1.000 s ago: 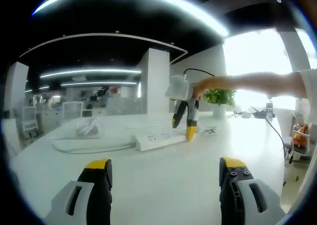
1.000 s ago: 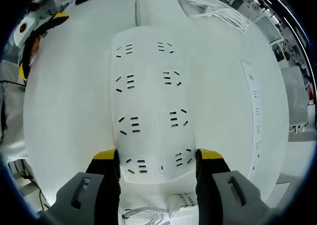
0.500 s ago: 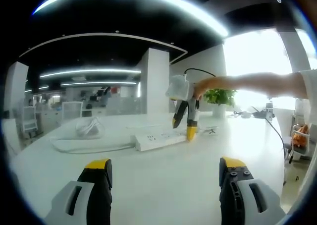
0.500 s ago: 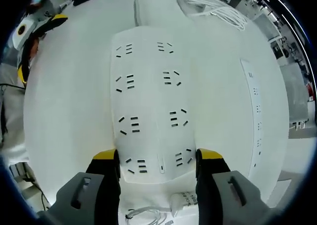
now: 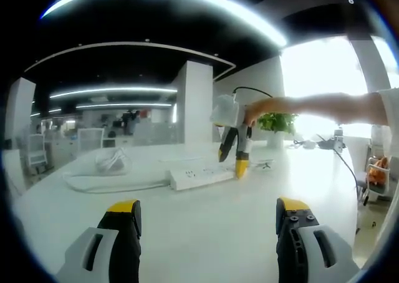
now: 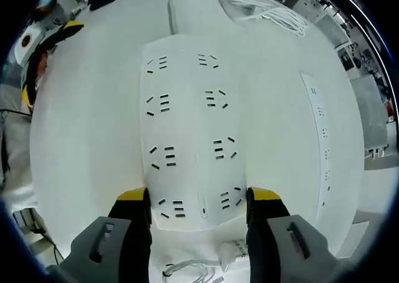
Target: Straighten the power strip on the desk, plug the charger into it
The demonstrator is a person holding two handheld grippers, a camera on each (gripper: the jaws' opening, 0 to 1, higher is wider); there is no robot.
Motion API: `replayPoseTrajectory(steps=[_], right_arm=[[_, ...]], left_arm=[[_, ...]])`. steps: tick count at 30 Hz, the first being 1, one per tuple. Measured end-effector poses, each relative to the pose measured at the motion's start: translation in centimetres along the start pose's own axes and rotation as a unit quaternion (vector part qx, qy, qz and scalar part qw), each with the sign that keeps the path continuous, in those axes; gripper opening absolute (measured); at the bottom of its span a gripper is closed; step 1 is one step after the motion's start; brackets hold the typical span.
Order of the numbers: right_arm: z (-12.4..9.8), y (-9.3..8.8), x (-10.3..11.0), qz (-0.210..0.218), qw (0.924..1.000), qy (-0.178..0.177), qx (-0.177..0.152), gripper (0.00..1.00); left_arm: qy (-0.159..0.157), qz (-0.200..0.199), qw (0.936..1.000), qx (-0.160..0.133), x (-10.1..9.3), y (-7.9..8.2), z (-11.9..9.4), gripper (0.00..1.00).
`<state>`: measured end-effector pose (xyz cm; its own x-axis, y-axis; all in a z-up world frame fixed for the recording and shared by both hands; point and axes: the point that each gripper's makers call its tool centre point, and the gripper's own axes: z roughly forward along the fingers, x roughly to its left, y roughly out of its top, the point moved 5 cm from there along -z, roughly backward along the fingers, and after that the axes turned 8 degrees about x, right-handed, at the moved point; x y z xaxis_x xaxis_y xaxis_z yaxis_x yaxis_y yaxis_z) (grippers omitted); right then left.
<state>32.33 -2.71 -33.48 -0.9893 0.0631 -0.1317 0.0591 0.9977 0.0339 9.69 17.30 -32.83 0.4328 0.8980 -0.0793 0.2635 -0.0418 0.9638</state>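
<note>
I am looking down the right gripper [image 6: 199,199] at the power strip [image 6: 190,133], which is lying flat on the white desk [image 6: 87,139] with its four rows of sockets running away toward twelve o'clock. My two yellow-tipped jaws are pressing against its near end, one on each long side, so I am judging that I am clamping the strip rather than just bracketing it. In the left gripper view the same strip [image 5: 201,176] is sitting in the middle of the desk [image 5: 206,227], with its cable [image 5: 106,184] trailing off toward nine o'clock.

At six o'clock in the right gripper view, just past the strip's near end, a small white charger [image 6: 234,250] with a thin lead is lying on the desk. A coiled white cord [image 6: 274,12] is resting at one o'clock, and a second, narrower strip [image 6: 321,152] is lying at three o'clock.

The left gripper [image 5: 206,217] is hanging spread and empty, well apart from the strip.

What I am worrying about: I am holding only the very end, so as I swing the strip it could pivot and slip out of the jaws. The stiff cable could drag it back crooked. The near end could also sweep the charger along.
</note>
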Motion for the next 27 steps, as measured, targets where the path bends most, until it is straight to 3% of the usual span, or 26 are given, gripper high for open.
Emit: replayPoseTrajectory(steps=[8,15,18,21,27], right_arm=[[-0.1,-0.1,0.0,-0.001,0.9998,-0.004,-0.017,0.61],[-0.6,-0.7,0.0,-0.003,0.9961,-0.009,-0.088,0.60],[-1.4,-0.7,0.1,0.002,0.9927,-0.008,-0.120,0.55],[-2.5,-0.6,0.7,0.004,0.9880,0.001,-0.155,0.45],[-4.5,-0.6,1.1,0.024,0.9742,-0.019,-0.224,0.56]], left_arm=[[0.000,0.000,1.0000,0.000,0.0,0.0,0.0,0.92],[-0.005,0.000,1.0000,0.001,-0.3,-0.1,0.4,0.92],[-0.010,0.001,1.0000,0.001,-0.6,-0.1,0.6,0.92],[-0.011,0.002,0.9999,0.000,-0.8,0.0,0.6,0.92],[-0.015,0.003,0.9999,0.000,-1.2,0.0,0.6,0.92]])
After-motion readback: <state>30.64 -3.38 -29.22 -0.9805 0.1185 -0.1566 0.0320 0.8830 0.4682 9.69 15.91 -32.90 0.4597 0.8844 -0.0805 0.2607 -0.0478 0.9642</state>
